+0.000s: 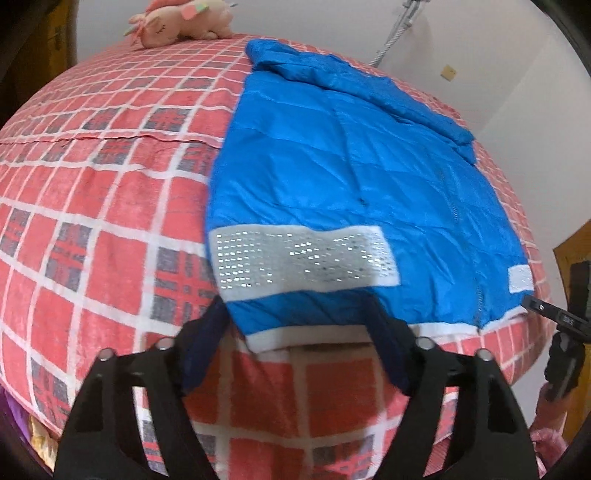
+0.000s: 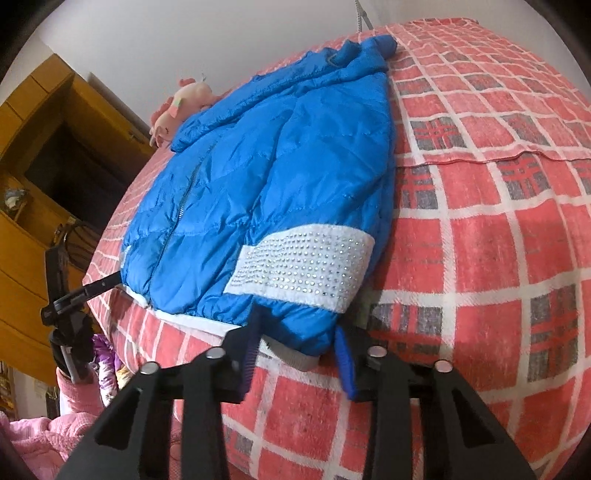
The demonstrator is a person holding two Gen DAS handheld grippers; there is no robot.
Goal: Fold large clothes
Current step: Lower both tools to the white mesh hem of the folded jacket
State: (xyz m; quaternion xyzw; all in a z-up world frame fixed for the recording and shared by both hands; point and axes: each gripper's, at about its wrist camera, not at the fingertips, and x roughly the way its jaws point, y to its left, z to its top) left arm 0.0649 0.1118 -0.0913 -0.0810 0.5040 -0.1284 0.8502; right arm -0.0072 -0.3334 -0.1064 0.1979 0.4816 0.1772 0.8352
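A blue puffer jacket [image 1: 351, 166] [image 2: 277, 166] lies flat on the bed, hem towards me, with a white studded band [image 1: 303, 258] [image 2: 303, 266] across it. My left gripper [image 1: 295, 306] stands wide over one hem corner. Its fingers [image 1: 384, 325] straddle the white hem edge without pinching it. My right gripper [image 2: 297, 325] is at the opposite hem corner, and the bunched blue fabric and grey cuff fill the narrow gap between its fingers [image 2: 345, 362]. Each view shows the other gripper [image 1: 554, 317] [image 2: 74, 295] at its edge, held by a hand with a pink sleeve [image 2: 74, 391].
A red plaid blanket [image 1: 110, 221] [image 2: 480, 258] covers the bed. A pink plush toy [image 1: 181, 22] [image 2: 181, 107] lies at the far end by the white wall. A wooden cabinet [image 2: 44, 147] stands beside the bed, with pink bedding [image 2: 33, 435] below it.
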